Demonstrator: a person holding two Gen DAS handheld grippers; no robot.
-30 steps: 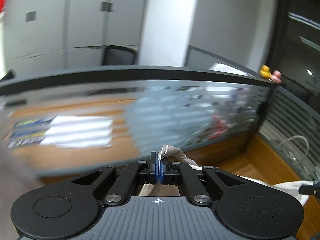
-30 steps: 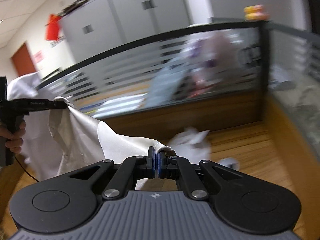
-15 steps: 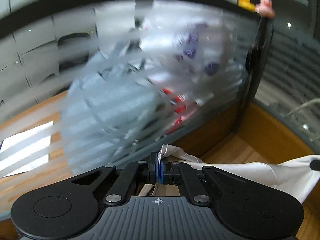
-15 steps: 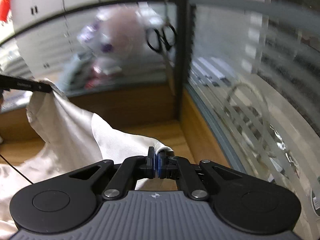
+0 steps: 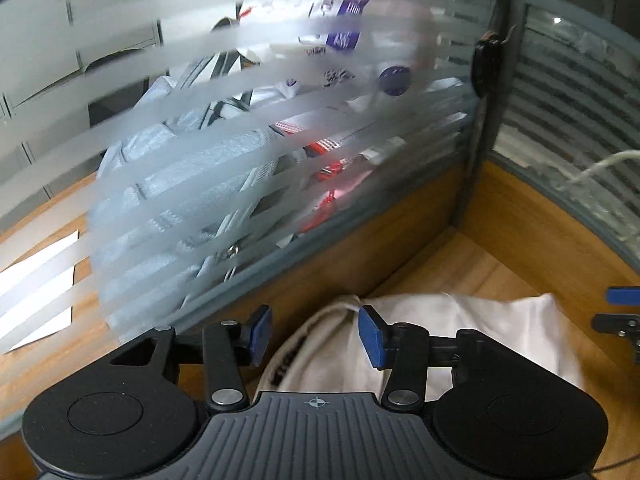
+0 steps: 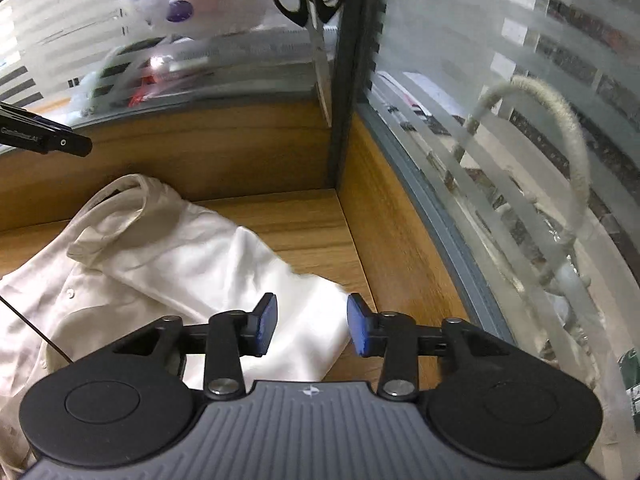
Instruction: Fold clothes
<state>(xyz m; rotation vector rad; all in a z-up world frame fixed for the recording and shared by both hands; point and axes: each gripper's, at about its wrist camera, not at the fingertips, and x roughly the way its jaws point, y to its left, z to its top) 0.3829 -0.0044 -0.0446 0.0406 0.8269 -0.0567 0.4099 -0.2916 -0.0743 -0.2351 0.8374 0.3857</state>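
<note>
- The shirt (image 6: 168, 264) lies on the desk (image 6: 288, 216), near the corner where two glass partitions (image 6: 500, 128) meet.
- Its collar (image 6: 120, 208) lies toward the back partition; the body spreads toward the near and left side.
- The right gripper (image 6: 311, 323) hangs over the shirt's right edge, jaws apart, nothing between them.
- The left gripper (image 5: 316, 336) hangs over the collar end, jaws apart.
- In the right wrist view, the left gripper's tip (image 6: 60, 142) reaches in from the left, above the shirt.
- Scissors (image 6: 310, 4) hang at the corner post (image 6: 352, 72).
- Sheets of paper (image 5: 36, 284) lie behind the back partition, to the left.
</note>
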